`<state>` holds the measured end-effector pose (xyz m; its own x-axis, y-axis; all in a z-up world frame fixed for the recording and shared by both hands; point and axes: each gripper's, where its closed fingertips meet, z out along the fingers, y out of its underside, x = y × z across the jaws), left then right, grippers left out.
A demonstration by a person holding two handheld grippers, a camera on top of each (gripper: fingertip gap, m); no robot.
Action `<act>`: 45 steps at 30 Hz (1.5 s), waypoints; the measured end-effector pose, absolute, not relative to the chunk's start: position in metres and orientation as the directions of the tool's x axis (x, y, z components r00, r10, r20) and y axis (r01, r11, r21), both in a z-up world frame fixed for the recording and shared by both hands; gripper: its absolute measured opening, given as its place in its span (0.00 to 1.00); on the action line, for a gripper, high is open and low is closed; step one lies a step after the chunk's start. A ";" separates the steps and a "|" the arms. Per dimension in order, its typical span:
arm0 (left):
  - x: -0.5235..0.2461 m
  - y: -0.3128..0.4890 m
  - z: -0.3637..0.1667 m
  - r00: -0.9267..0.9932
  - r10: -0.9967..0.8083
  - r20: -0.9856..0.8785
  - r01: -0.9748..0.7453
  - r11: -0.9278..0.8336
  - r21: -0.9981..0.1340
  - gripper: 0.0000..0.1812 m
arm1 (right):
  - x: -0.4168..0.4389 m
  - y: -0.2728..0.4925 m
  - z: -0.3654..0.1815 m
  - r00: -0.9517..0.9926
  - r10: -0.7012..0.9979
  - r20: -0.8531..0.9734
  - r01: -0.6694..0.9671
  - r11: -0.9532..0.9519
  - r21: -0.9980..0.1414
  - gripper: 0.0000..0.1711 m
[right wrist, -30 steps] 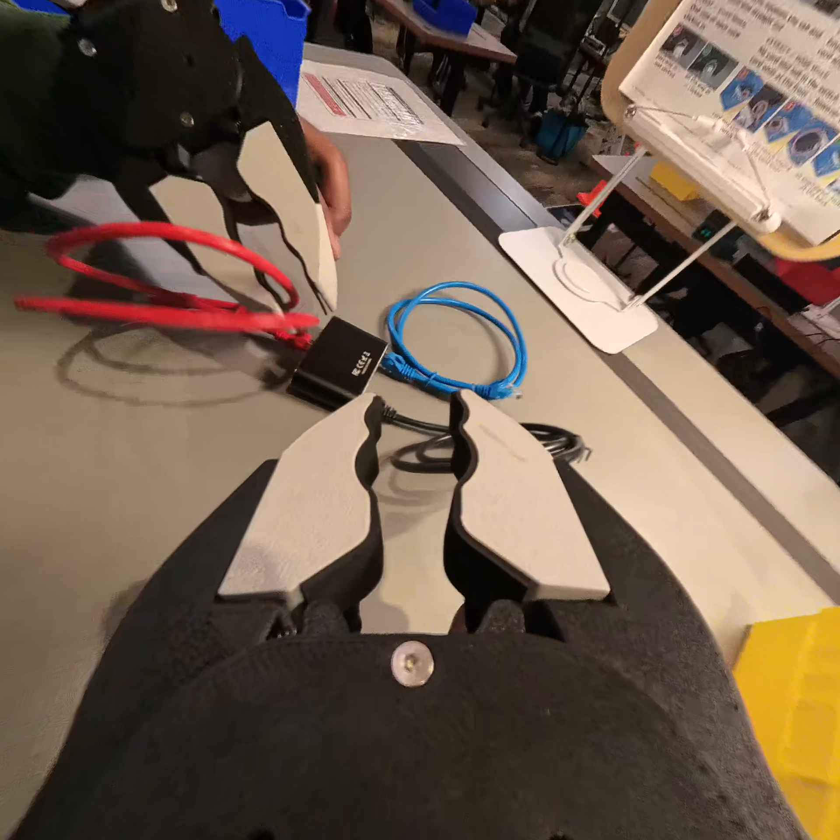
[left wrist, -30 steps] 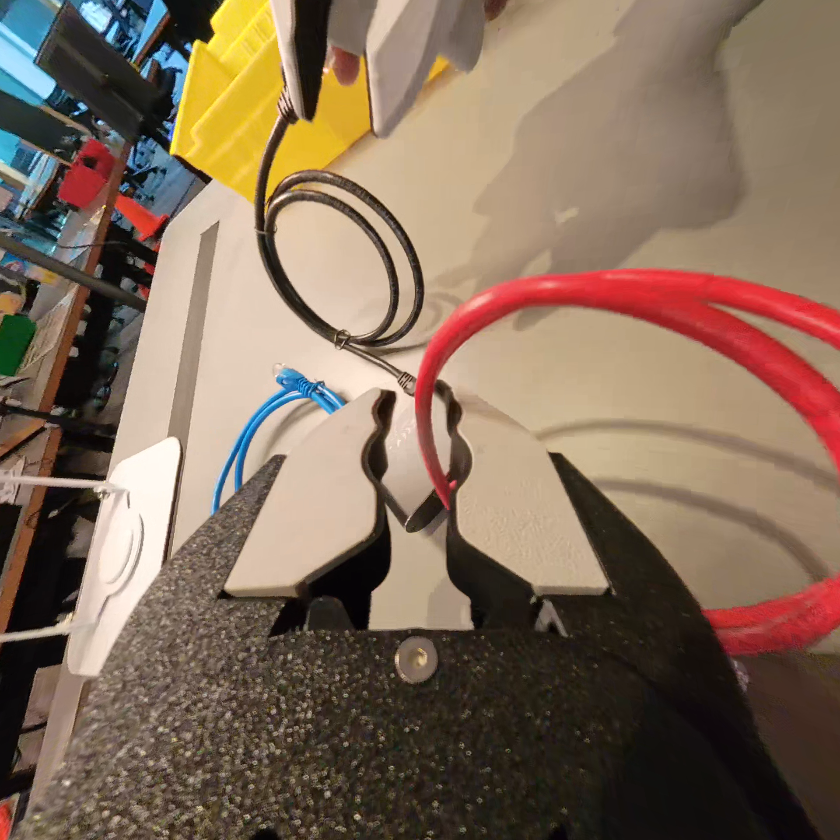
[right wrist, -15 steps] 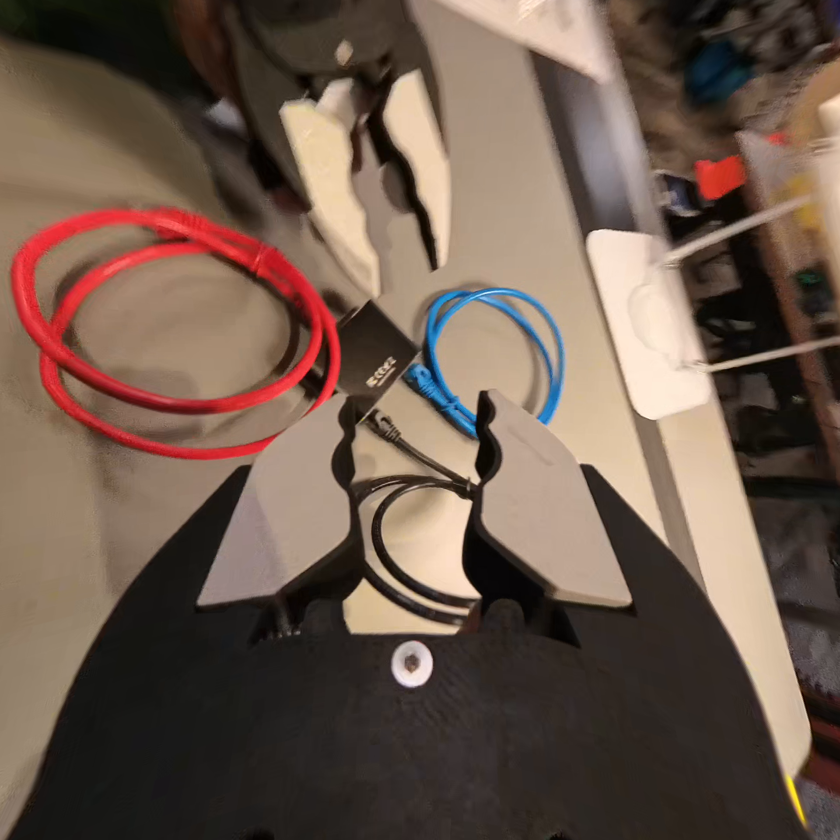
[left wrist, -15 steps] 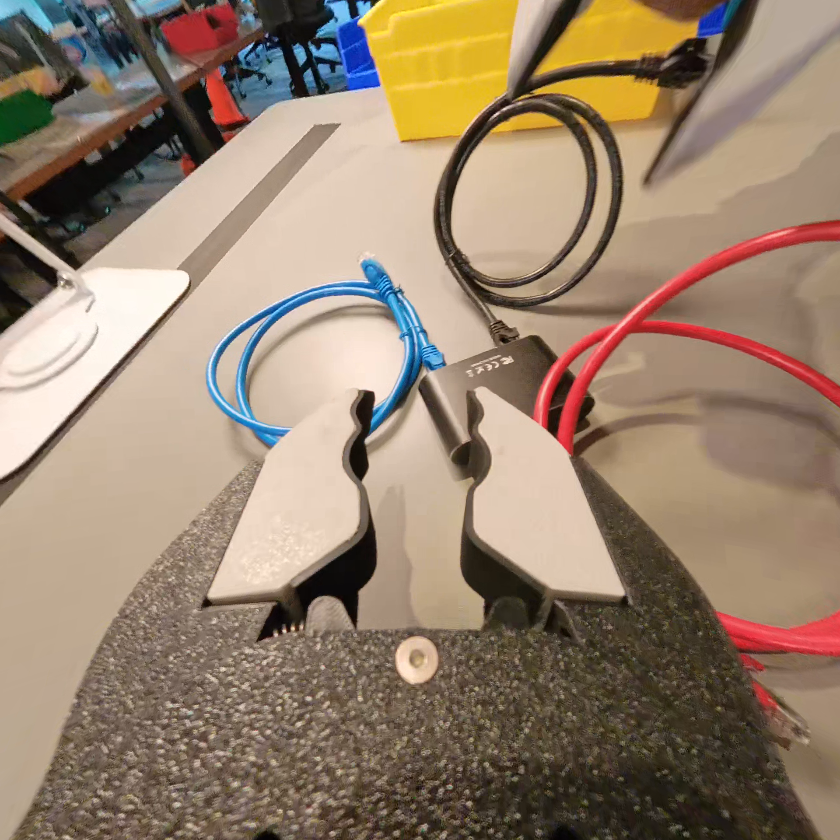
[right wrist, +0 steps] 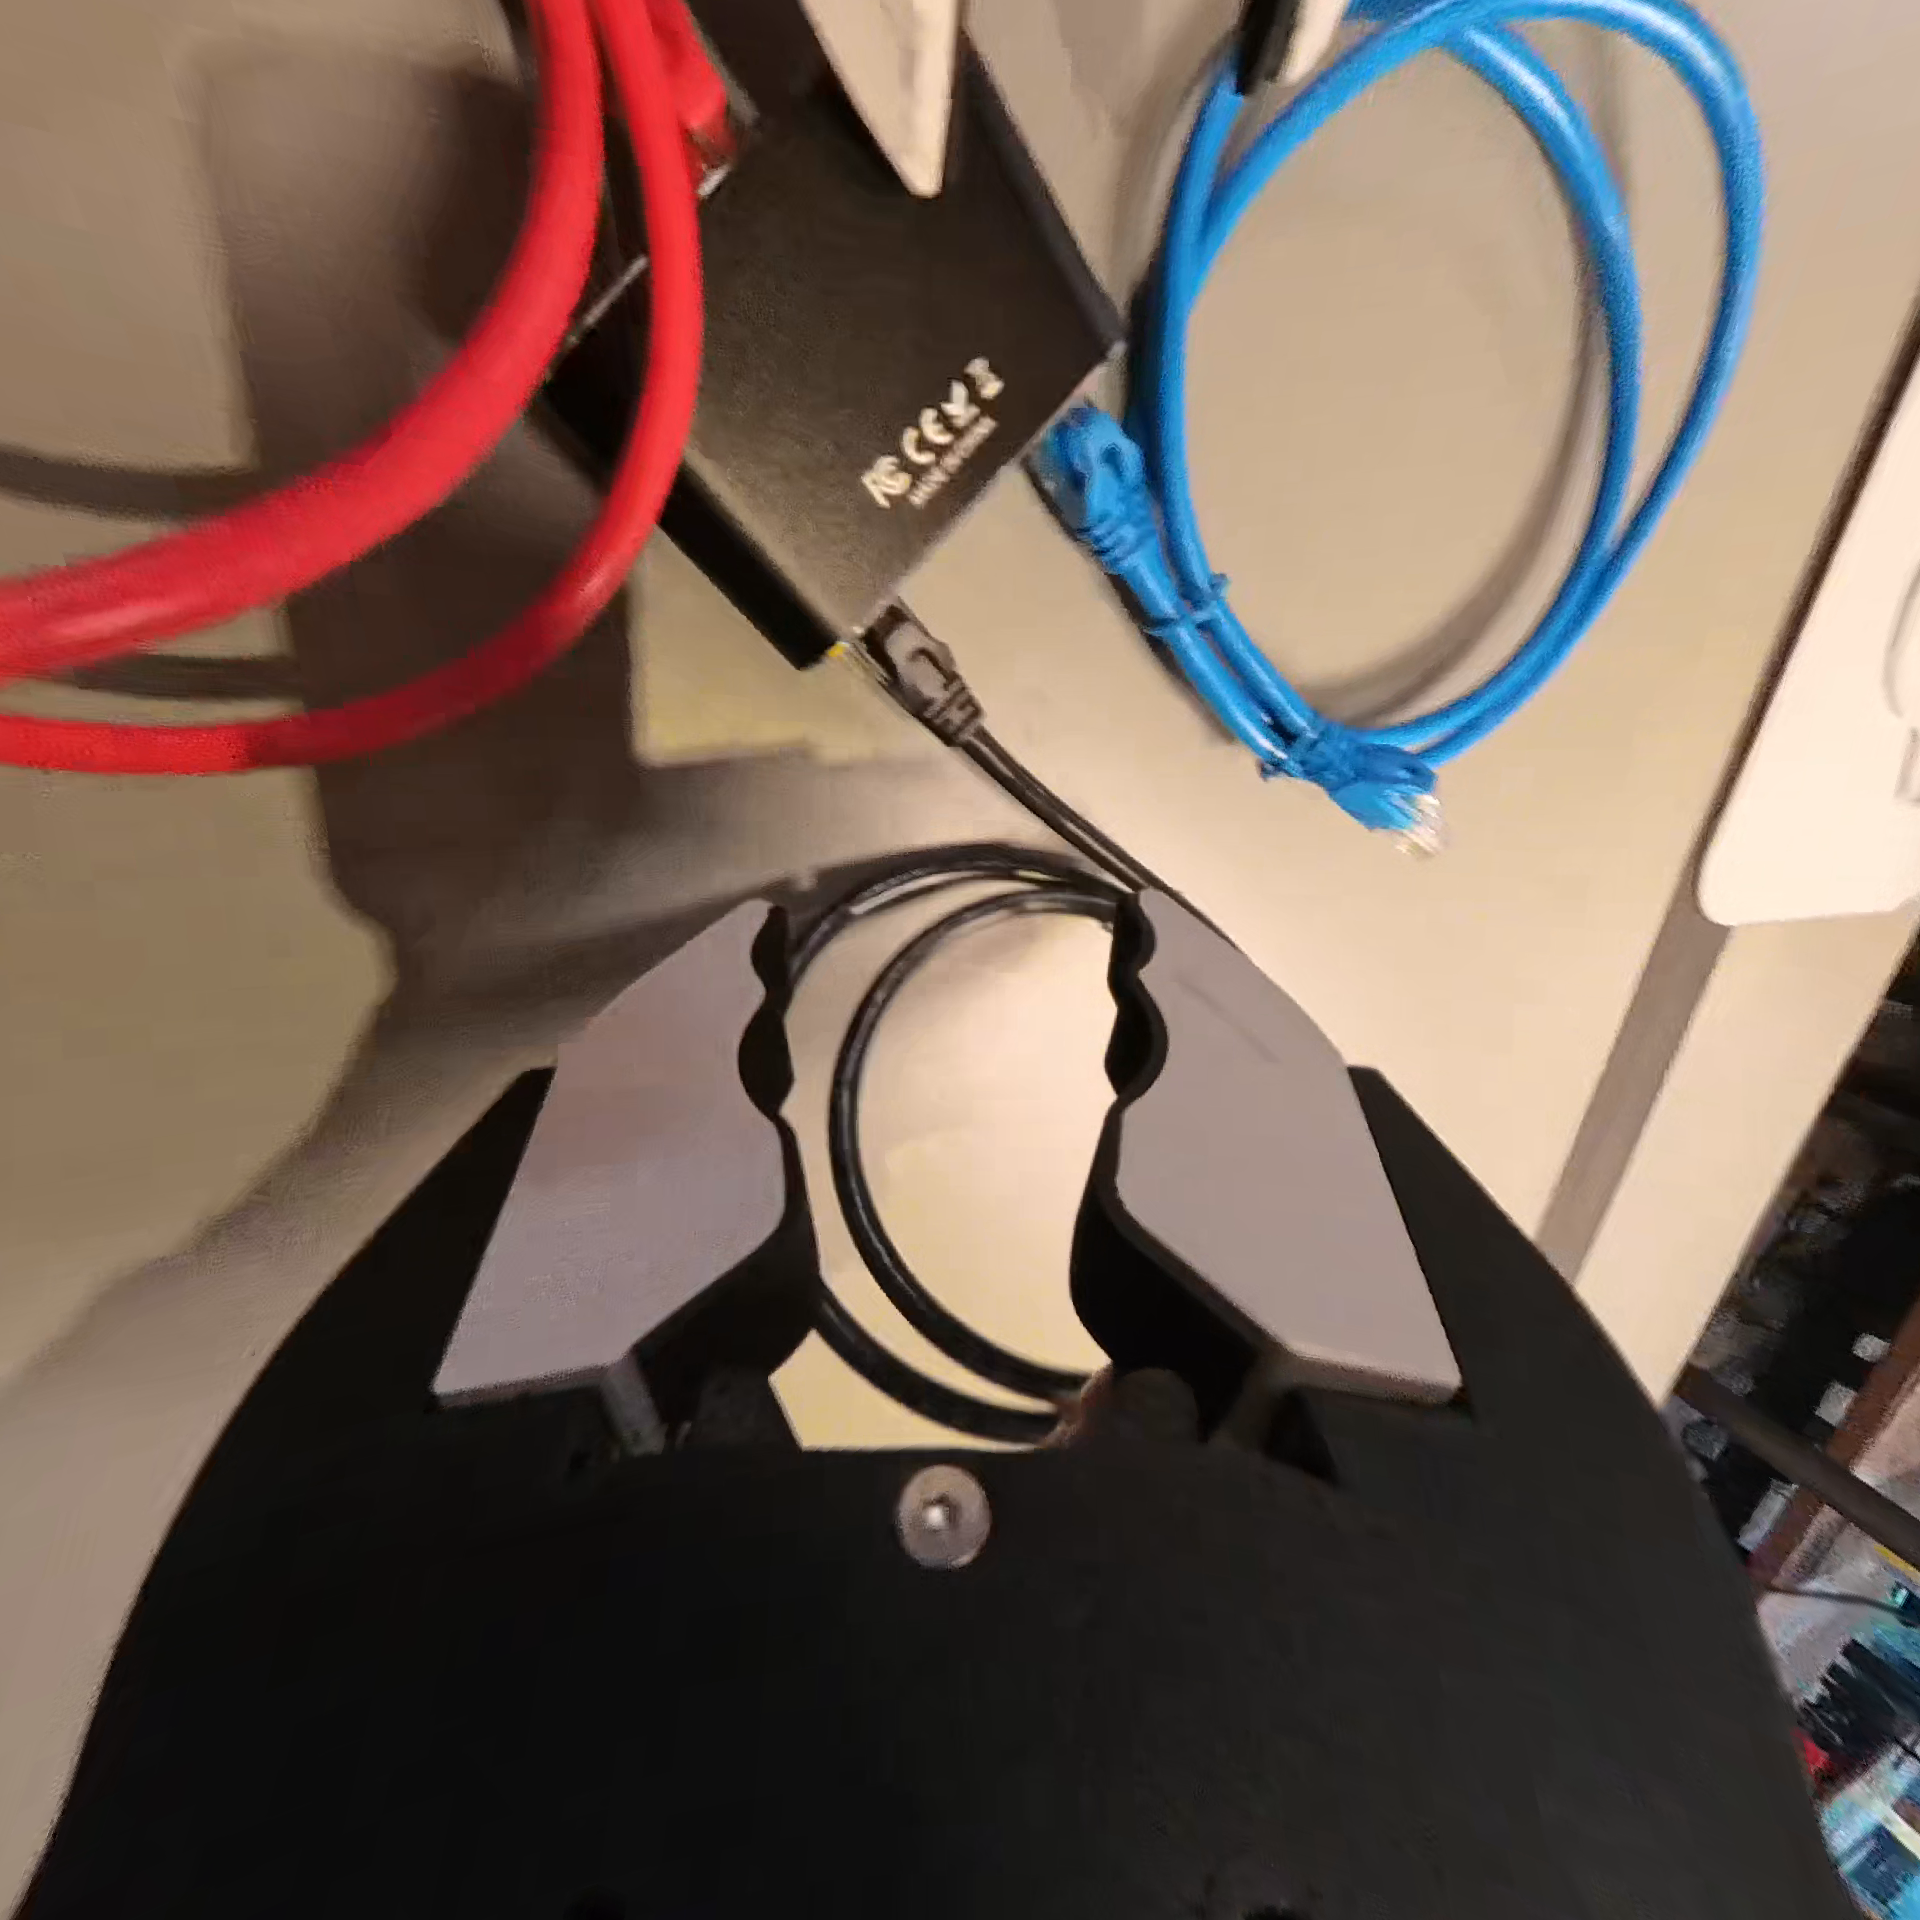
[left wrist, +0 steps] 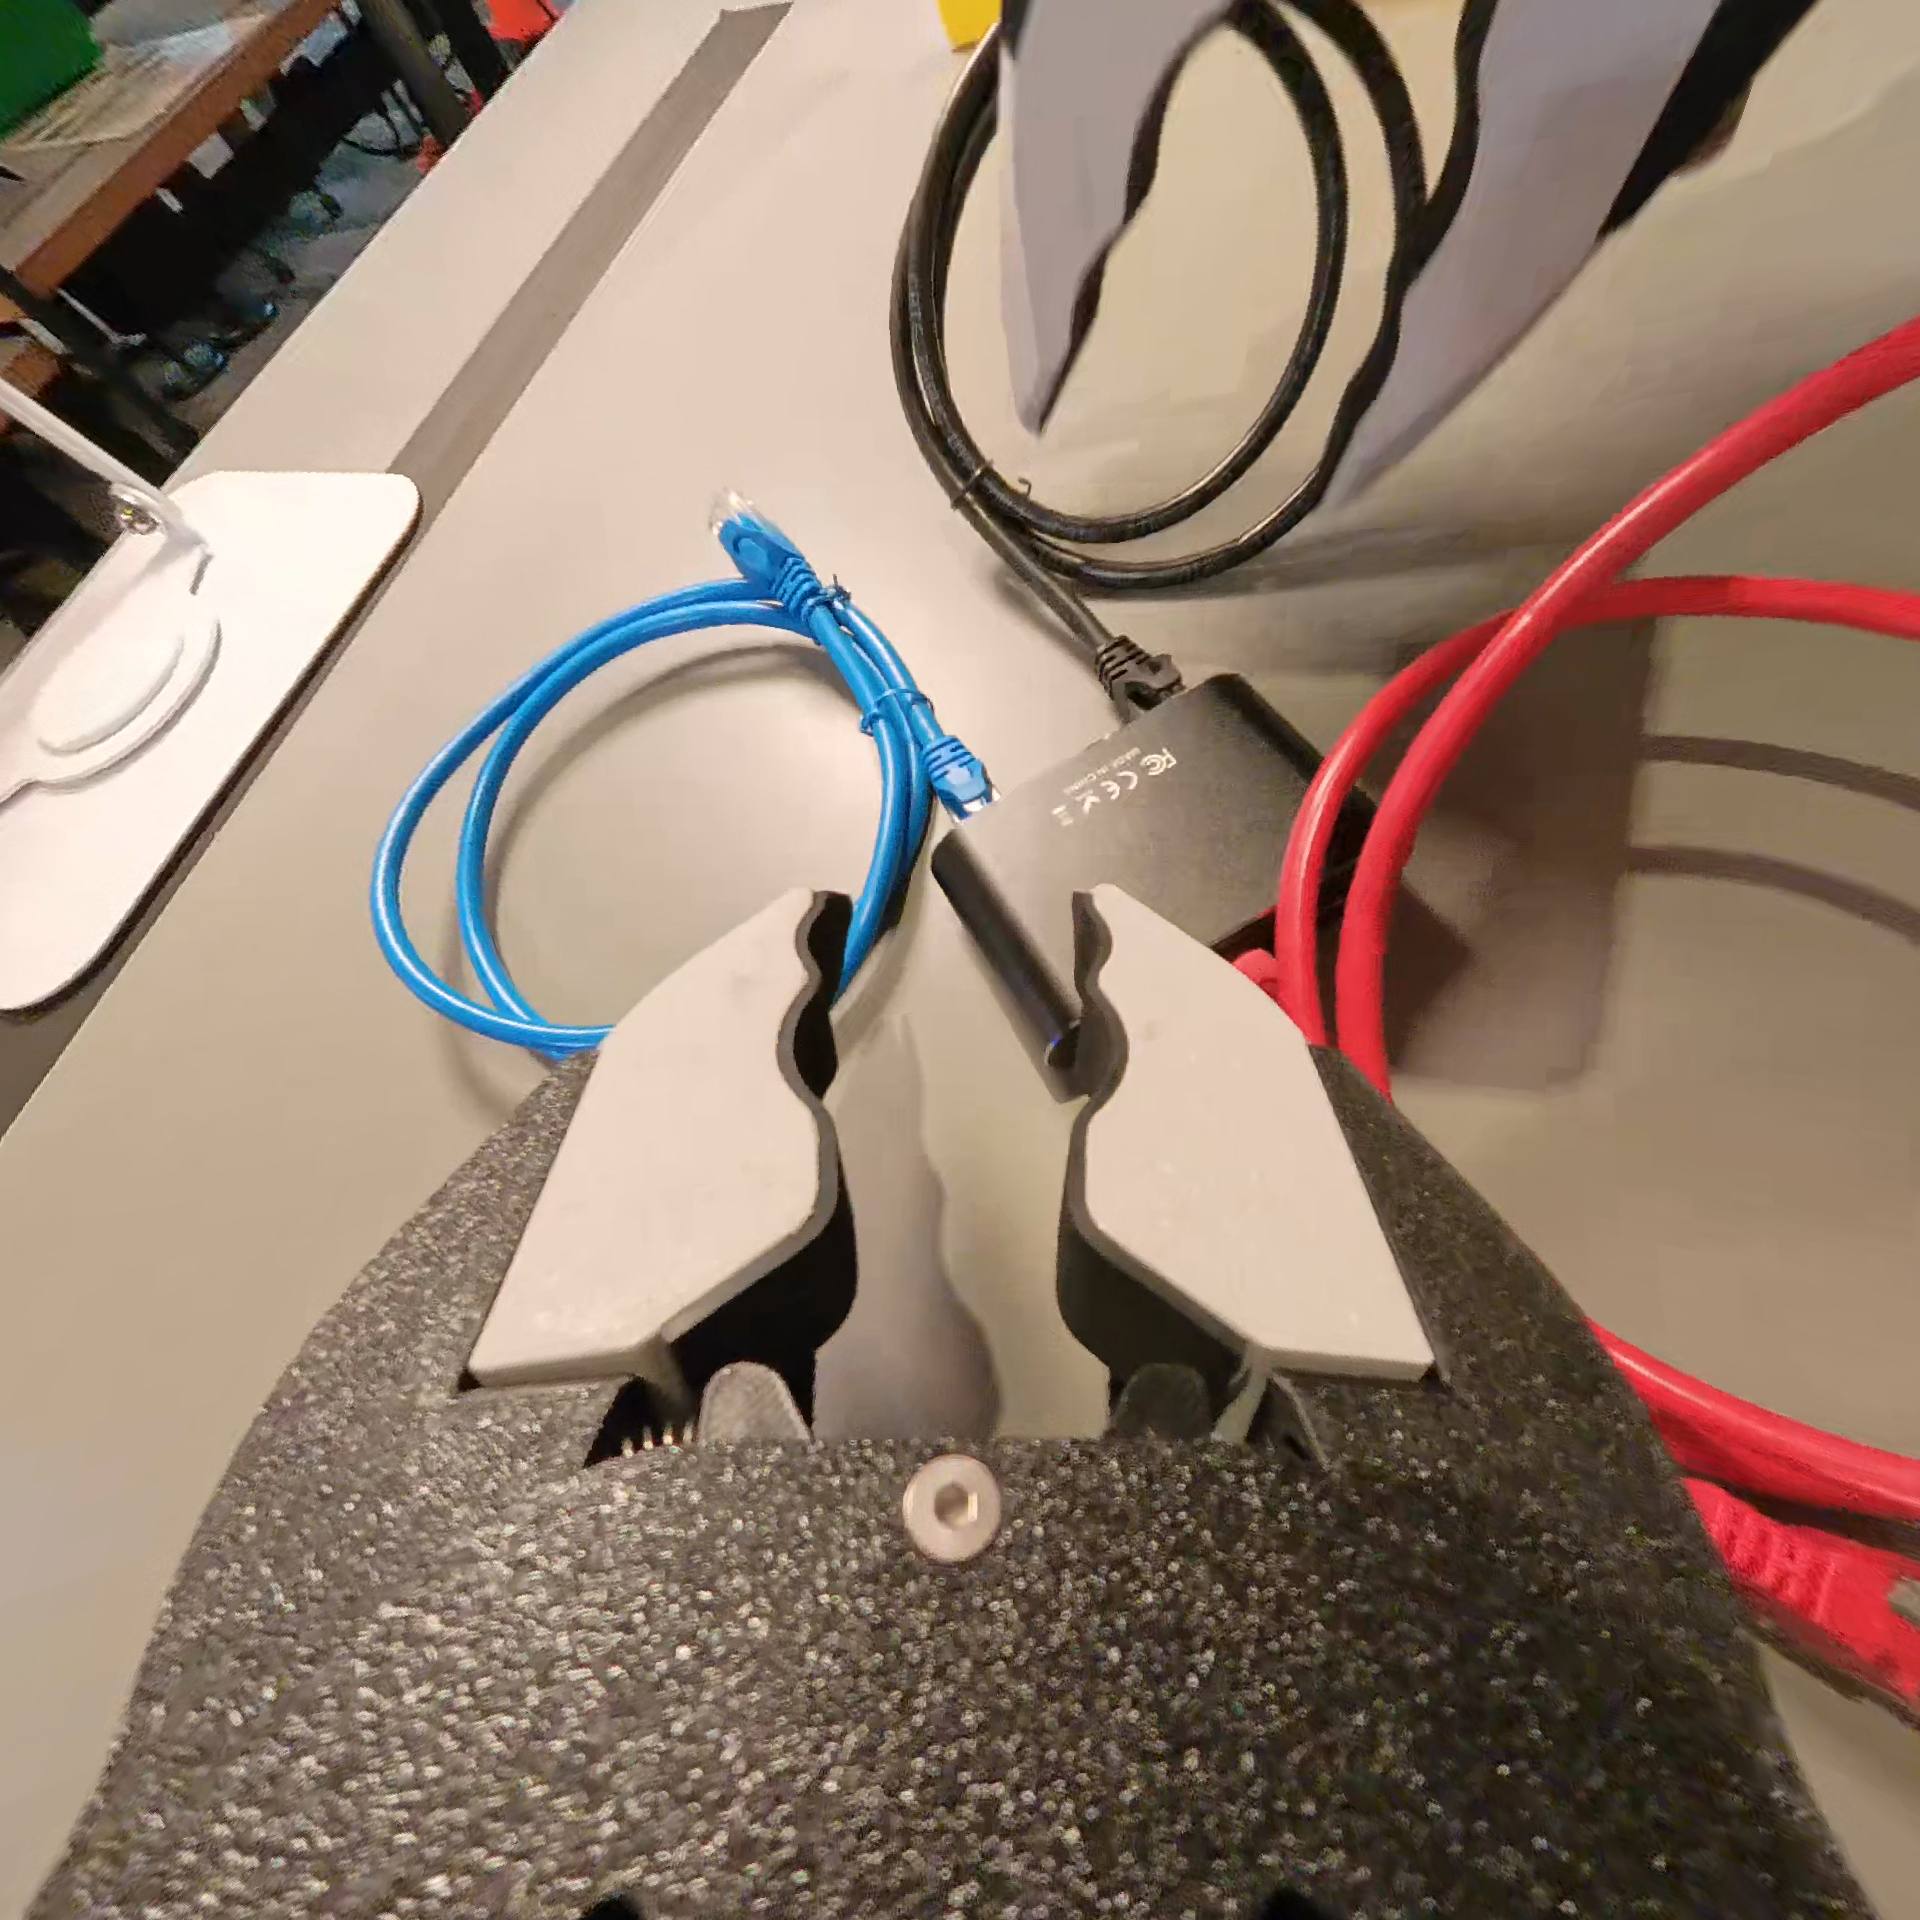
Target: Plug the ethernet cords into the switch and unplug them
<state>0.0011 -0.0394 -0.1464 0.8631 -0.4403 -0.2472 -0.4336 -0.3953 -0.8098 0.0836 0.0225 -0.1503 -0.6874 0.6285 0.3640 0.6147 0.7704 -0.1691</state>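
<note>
A small black switch (left wrist: 1132, 821) (right wrist: 852, 343) lies on the grey table. A black cord's plug (left wrist: 1132, 665) (right wrist: 925, 665) sits in its side, and the cord's coil (left wrist: 1122, 364) (right wrist: 935, 1143) lies beyond. A coiled blue cord (left wrist: 644, 810) (right wrist: 1455, 416) lies beside it, with one plug (left wrist: 956, 769) against the switch's corner. A red cord (left wrist: 1558, 727) (right wrist: 468, 468) loops over the switch's other end. My left gripper (left wrist: 951, 925) is open and empty, with its right fingertip at the switch's near edge. My right gripper (right wrist: 951, 925) is open and empty over the black coil.
A white stand base (left wrist: 156, 707) (right wrist: 1849, 675) sits at the table's edge past the blue cord. A dark strip (left wrist: 582, 239) runs along the table. A loose red plug (left wrist: 1849, 1621) lies near my left gripper. Cluttered benches lie beyond the table. The loose red plug (left wrist: 1849, 1621) is closer to my left gripper, around 12 centimetres from its tips; the right tips are 20 centimetres off.
My left gripper let go of the red cord, opened and drew back to the switch's near edge. My right gripper opened wider and came down close over the black coil.
</note>
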 end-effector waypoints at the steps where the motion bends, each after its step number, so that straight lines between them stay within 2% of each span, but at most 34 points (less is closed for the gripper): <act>1: 0.002 -0.039 -0.146 0.866 -0.437 -0.245 -0.429 -0.395 -0.812 0.25 | 0.082 0.024 -0.143 -0.689 0.624 0.369 0.608 0.775 -0.174 0.35; 5: 0.006 -0.038 -0.144 0.861 -0.442 -0.253 -0.434 -0.377 -0.818 0.26 | 0.065 0.010 -0.118 -0.741 0.554 0.380 0.507 0.832 -0.226 0.31; 7: 0.008 -0.038 -0.144 0.853 -0.444 -0.275 -0.452 -0.365 -0.814 0.26 | 0.055 -0.005 -0.123 -0.792 0.505 0.343 0.441 0.862 -0.250 0.28; 9: 0.008 -0.038 -0.144 0.850 -0.439 -0.290 -0.463 -0.360 -0.810 0.26 | 0.053 -0.013 -0.142 -0.852 0.437 0.287 0.381 0.895 -0.234 0.23; 13: 0.006 -0.038 -0.144 0.850 -0.441 -0.288 -0.462 -0.360 -0.811 0.25 | 0.054 -0.005 -0.172 -0.895 0.373 0.245 0.339 0.925 -0.172 0.21; 16: 0.005 -0.038 -0.144 0.849 -0.443 -0.286 -0.461 -0.360 -0.811 0.25 | 0.052 -0.009 -0.177 -0.888 0.405 0.218 0.348 0.901 -0.259 0.15; 17: 0.005 -0.038 -0.144 0.849 -0.443 -0.288 -0.462 -0.358 -0.811 0.25 | 0.053 -0.011 -0.177 -0.884 0.422 0.202 0.358 0.889 -0.286 0.10; 19: 0.003 -0.038 -0.143 0.851 -0.435 -0.294 -0.461 -0.354 -0.814 0.25 | 0.051 -0.014 -0.177 -0.862 0.467 0.199 0.386 0.858 -0.339 0.10; 24: -0.008 -0.036 -0.134 0.866 -0.382 -0.322 -0.453 -0.328 -0.829 0.26 | 0.040 -0.011 -0.174 -0.742 0.542 0.395 0.391 0.828 -0.401 0.09; 31: -0.023 -0.035 -0.120 0.870 -0.295 -0.394 -0.478 -0.311 -0.822 0.26 | 0.037 0.011 -0.163 -0.442 0.494 0.749 0.389 0.858 -0.336 0.09; 34: -0.023 -0.036 -0.119 0.905 -0.302 -0.299 -0.395 -0.340 -0.854 0.26 | 0.040 0.014 -0.151 -0.349 0.424 0.836 0.367 0.882 -0.295 0.09; 38: -0.015 -0.040 -0.114 0.934 -0.357 -0.002 -0.146 -0.378 -0.914 0.28 | 0.041 0.011 -0.143 -0.300 0.377 0.876 0.333 0.902 -0.274 0.09; 41: -0.009 -0.045 -0.109 0.893 -0.397 0.213 0.028 -0.423 -0.906 0.31 | 0.038 0.007 -0.136 -0.251 0.315 0.915 0.315 0.921 -0.231 0.08; 45: 0.000 -0.052 -0.097 0.819 -0.459 0.345 0.123 -0.447 -0.886 0.37 | 0.035 0.003 -0.133 -0.226 0.255 0.940 0.317 0.932 -0.176 0.08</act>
<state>0.0002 -0.0522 -0.0967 0.8186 -0.4587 0.3455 0.1233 -0.4472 -0.8859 0.0349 0.0030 -0.1331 -0.2257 0.2547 0.9403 0.3171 0.9319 -0.1763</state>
